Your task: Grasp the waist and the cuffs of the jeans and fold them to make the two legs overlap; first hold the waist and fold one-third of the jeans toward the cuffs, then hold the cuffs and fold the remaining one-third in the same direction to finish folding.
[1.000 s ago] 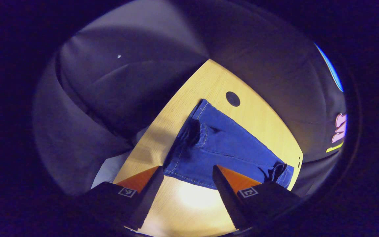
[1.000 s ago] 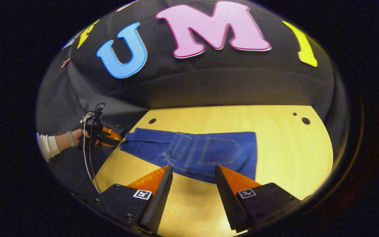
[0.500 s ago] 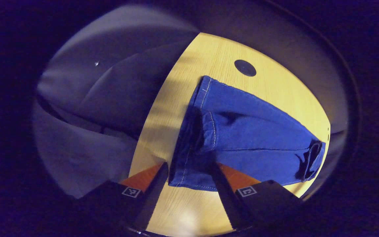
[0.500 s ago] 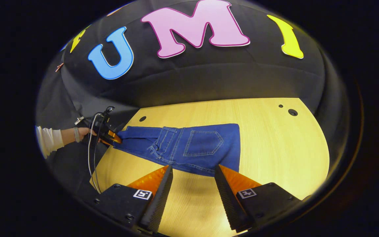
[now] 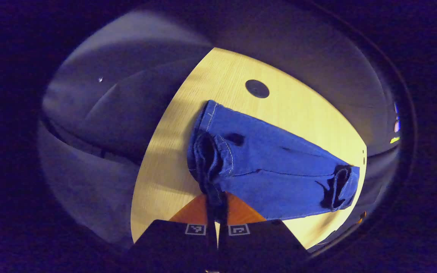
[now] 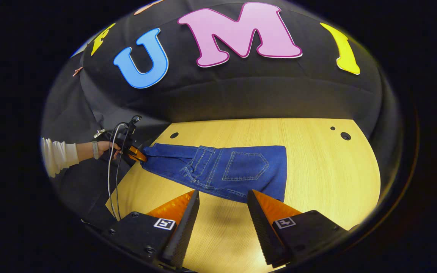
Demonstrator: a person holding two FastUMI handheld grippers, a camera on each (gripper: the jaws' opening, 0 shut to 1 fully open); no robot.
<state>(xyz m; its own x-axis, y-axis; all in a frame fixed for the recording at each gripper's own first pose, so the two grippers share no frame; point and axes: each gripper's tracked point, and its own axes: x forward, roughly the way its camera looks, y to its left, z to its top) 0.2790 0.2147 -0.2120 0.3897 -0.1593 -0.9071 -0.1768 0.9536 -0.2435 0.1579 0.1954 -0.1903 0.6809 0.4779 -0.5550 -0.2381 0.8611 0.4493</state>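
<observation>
Blue jeans (image 5: 279, 170) lie on the wooden table (image 5: 222, 76), legs overlapped and the waist part folded over; in the right gripper view the jeans (image 6: 237, 170) show a back pocket on top. My left gripper (image 5: 216, 200) is shut on the cuffs (image 5: 211, 155) at the leg ends, with dark denim pinched between both fingers. In the right gripper view that left gripper (image 6: 138, 154) sits at the jeans' left end, held by a hand (image 6: 106, 148) with a white sleeve. My right gripper (image 6: 222, 212) stands open, hovering just before the jeans' near edge with nothing between its fingers.
The table (image 6: 328, 182) has bare wood to the right of the jeans and in front of them. Dark round holes (image 6: 345, 135) mark its far corners, one hole (image 5: 257, 88) just beyond the cuffs. Cables (image 6: 112, 182) hang from the left gripper past the table's left edge.
My left gripper moved forward onto the cuffs and went from open to shut on them, bunching the denim. The right gripper stayed open and barely shifted.
</observation>
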